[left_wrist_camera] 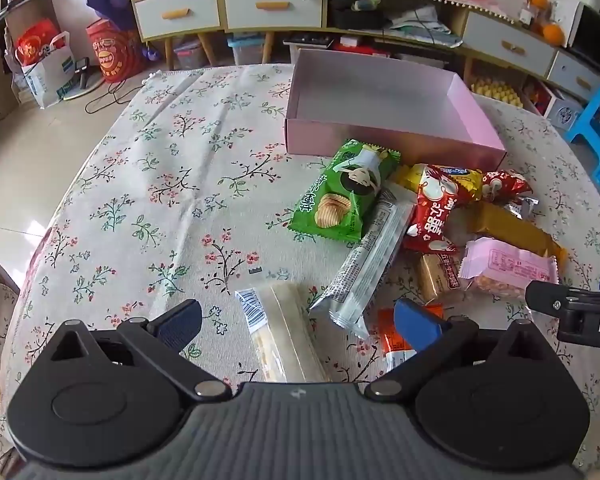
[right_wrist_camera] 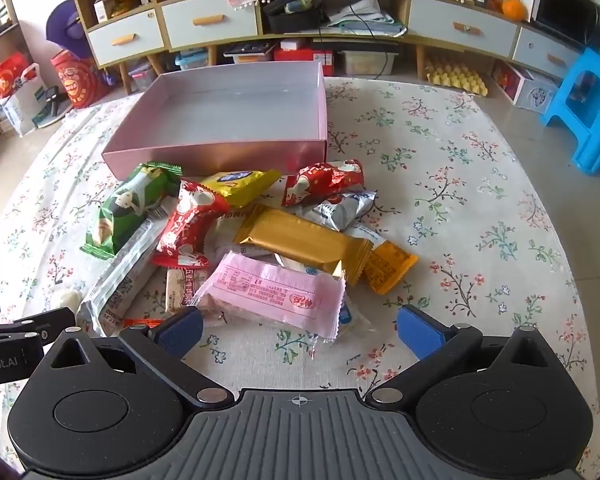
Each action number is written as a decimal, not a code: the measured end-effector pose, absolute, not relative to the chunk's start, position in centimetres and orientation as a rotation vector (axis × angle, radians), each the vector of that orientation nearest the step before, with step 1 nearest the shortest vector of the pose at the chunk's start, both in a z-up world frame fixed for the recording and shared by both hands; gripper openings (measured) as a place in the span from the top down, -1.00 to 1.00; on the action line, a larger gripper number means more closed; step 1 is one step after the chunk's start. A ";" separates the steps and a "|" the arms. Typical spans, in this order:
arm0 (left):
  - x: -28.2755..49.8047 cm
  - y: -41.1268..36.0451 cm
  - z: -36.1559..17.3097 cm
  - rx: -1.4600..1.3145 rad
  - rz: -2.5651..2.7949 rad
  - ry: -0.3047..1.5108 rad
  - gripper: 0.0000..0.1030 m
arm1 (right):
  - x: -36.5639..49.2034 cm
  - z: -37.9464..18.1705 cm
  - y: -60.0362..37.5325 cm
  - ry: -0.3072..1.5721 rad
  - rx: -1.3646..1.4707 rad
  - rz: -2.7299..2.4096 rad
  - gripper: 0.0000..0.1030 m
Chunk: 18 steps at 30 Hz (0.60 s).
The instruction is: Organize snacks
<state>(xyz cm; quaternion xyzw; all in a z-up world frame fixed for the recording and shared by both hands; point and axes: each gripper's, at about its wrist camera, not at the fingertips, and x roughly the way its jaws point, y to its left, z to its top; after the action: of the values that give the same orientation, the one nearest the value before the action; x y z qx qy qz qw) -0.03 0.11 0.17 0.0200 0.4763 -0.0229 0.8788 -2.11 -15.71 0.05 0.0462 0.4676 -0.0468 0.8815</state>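
Both tongs spread wide, empty; right tongs (right_wrist_camera: 299, 330) nearest the pink wafer packet (right_wrist_camera: 274, 290), which lies just ahead of its blue pads, long axis crosswise to them; left tongs (left_wrist_camera: 298, 320) straddle a pale cracker packet (left_wrist_camera: 282, 334) lying lengthwise; snack heap beyond on the counter (right_wrist_camera: 480, 200); empty pink box (right_wrist_camera: 228, 112) farthest.

The room is bright with soft daylight. The shiny floor (left_wrist_camera: 16, 184) at the left has a white glare patch. Shadows under the snack packets are faint and soft. Both pictures bend a lot at the edges, so the table (right_wrist_camera: 480, 184) looks round and the cabinet (right_wrist_camera: 340, 28) curves. The corners go dark. The middle is sharp; the far edges look a bit smeared.
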 end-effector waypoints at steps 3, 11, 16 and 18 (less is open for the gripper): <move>0.0 0.1 0.3 0.041 -0.046 0.989 -0.99 | -2.1 0.0 -15.7 0.973 0.098 -0.097 -1.00; -0.1 0.3 0.2 0.042 -0.053 0.994 -0.99 | -2.1 -0.1 -15.5 0.977 0.089 -0.103 -1.00; -0.2 0.3 0.3 0.038 -0.061 0.994 -0.99 | -2.2 0.0 -15.5 0.970 0.086 -0.101 -1.00; -0.3 0.2 0.3 0.040 -0.065 0.991 -0.99 | -2.2 0.0 -15.5 0.968 0.084 -0.104 -1.00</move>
<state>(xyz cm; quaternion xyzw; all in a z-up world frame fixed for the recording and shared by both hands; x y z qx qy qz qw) -0.26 0.20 0.35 0.0193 0.4756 -0.0313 0.8789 -2.23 -15.46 0.05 0.0404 0.4651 -0.0500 0.8829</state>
